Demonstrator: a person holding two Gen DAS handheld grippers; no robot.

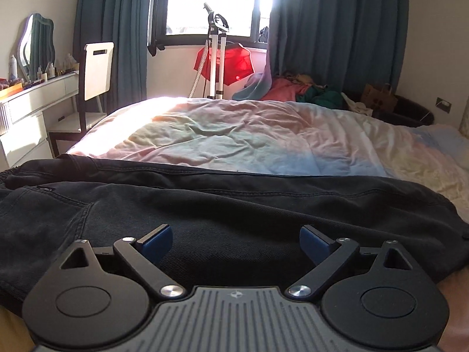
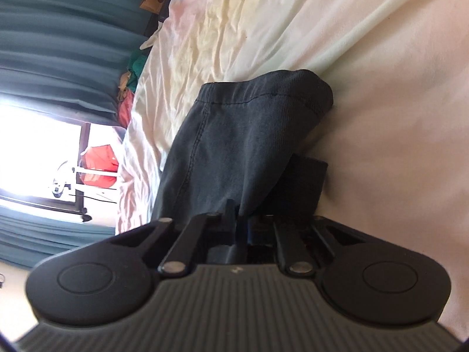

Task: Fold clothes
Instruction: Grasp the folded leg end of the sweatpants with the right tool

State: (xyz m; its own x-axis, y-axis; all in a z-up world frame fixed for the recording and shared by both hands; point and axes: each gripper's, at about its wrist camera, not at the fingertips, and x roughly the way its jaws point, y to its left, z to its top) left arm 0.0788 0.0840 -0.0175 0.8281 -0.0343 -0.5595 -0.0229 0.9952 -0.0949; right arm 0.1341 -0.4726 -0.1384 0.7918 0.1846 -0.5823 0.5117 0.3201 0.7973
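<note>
Across the near edge of the bed (image 1: 234, 135), black trousers (image 1: 205, 205) lie spread out flat on the pastel cover. The left tongs (image 1: 236, 242) hover low over the dark cloth, blue pads (image 1: 156, 242) wide apart, gripping nothing. The right tongs (image 2: 241, 220), camera rolled sideways, are pinched together on the trouser leg (image 2: 234, 135), its hem end raised off the cover.
</note>
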